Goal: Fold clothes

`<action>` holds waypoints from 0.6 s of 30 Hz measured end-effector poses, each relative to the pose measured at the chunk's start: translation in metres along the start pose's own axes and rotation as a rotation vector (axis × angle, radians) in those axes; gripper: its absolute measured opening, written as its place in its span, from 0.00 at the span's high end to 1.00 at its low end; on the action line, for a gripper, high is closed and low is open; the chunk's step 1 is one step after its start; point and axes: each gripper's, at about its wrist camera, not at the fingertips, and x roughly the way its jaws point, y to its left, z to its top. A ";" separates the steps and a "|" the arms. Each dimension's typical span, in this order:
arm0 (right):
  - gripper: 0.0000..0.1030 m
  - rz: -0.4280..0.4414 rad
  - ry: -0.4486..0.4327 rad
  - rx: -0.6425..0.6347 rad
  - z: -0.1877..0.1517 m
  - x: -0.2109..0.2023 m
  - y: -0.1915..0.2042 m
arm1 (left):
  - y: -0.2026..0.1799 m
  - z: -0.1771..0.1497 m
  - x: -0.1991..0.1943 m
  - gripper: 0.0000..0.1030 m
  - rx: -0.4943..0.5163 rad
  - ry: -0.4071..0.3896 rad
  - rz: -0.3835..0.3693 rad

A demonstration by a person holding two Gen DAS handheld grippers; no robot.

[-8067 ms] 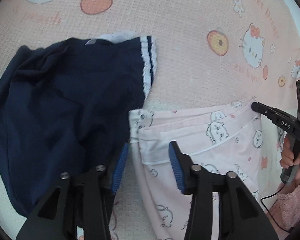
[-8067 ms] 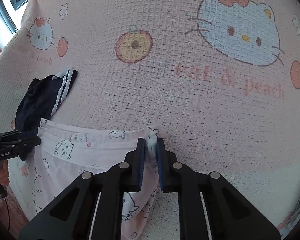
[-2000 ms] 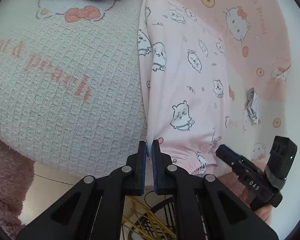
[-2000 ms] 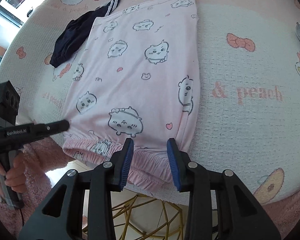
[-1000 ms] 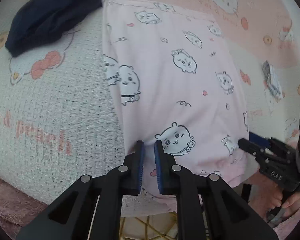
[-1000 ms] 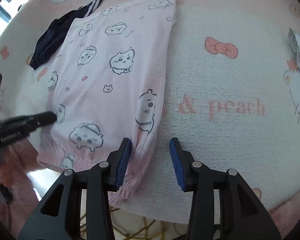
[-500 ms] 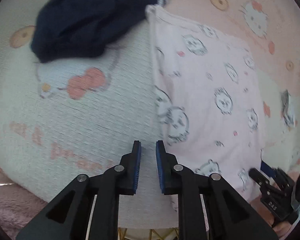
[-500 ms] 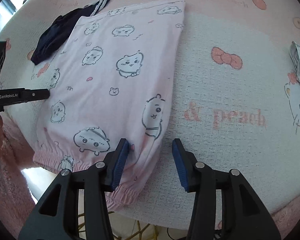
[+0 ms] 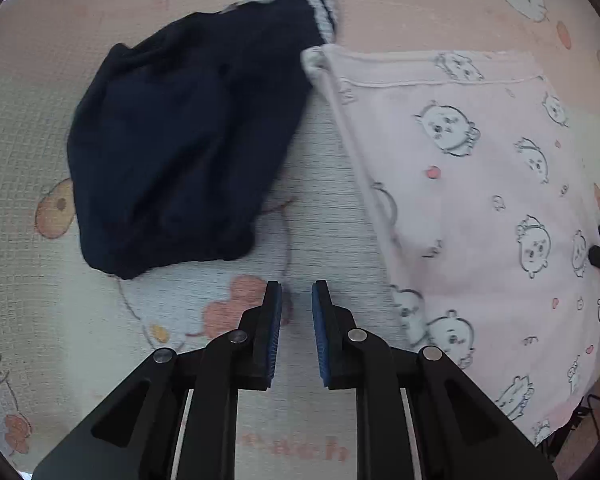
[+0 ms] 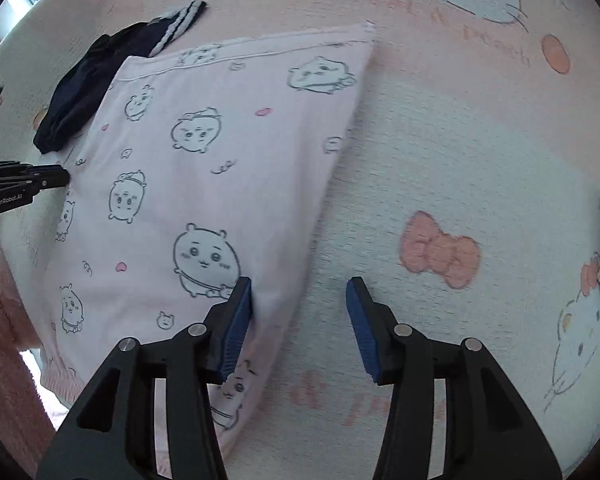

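The left gripper [image 9: 296,308] hangs narrowly parted and empty over the pink cartoon-print waffle bedspread [image 9: 332,216]. The right gripper [image 10: 300,304] is opening, straddling the edge of the flat pink animal-print cotton garment [image 10: 220,160], probably laid out for folding; a crumpled navy garment [image 9: 180,140] waits beside.

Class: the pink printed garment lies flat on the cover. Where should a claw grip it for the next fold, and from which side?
Grip the pink garment at a hem corner near the cover's edge, coming from its long side edge. It lies flat; that edge likely offers something to pinch.
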 end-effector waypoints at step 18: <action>0.53 -0.036 -0.119 -0.088 0.075 -0.001 0.003 | -0.014 0.076 -0.013 0.79 0.031 -0.149 -0.245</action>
